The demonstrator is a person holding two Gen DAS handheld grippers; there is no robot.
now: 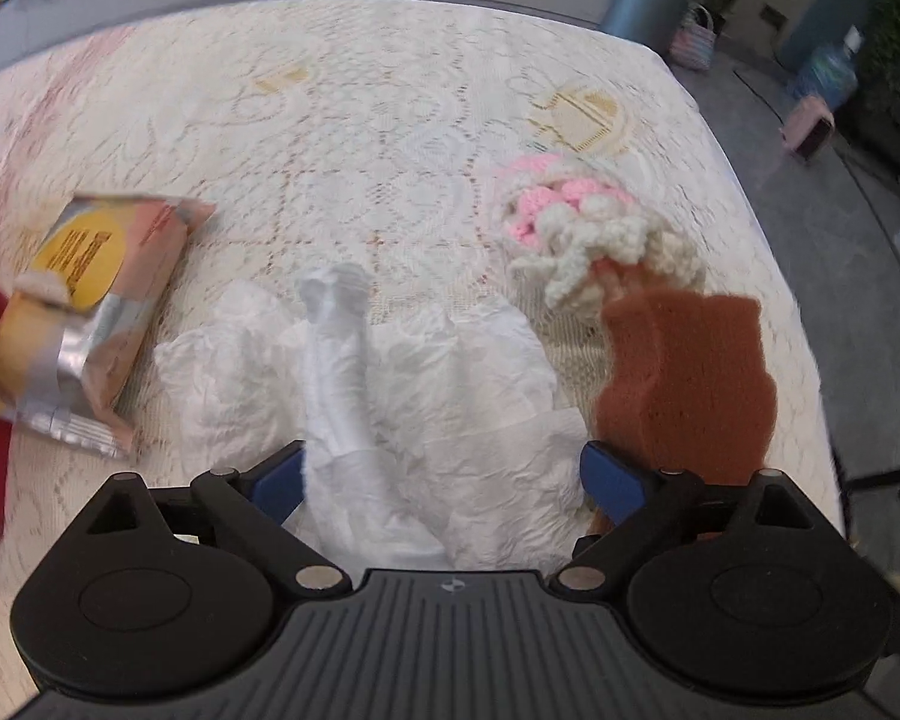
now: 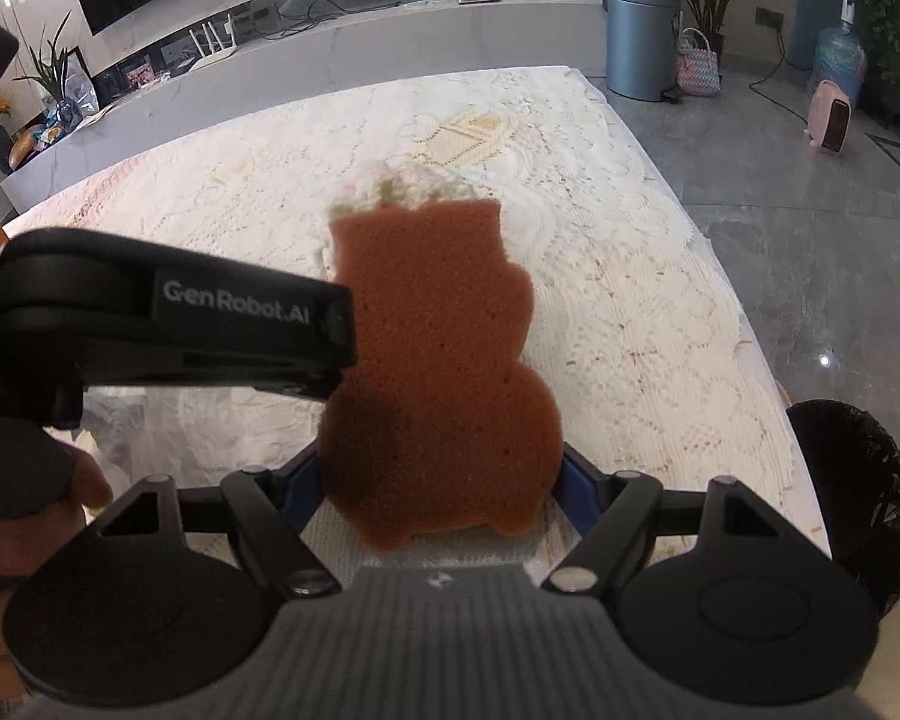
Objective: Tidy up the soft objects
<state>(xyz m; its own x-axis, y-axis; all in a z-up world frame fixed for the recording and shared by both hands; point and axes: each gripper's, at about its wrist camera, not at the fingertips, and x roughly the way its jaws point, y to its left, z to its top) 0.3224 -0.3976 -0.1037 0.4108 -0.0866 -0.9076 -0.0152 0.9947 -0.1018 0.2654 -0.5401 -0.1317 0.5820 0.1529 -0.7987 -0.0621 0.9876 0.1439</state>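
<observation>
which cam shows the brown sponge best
The right wrist view: the brown sponge fills the centre, its whole outline sharp between the right gripper's blue fingers. The left wrist view shows it at the right edge, blurred, its lower part hidden behind a finger.

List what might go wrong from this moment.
1. The brown animal-shaped sponge sits between the right gripper's wide-apart blue fingers; lifting now may leave it behind.
2. It overlaps the pink-and-cream crocheted piece, which may get dragged.
3. The left gripper may snag the crumpled white tissue.
</observation>
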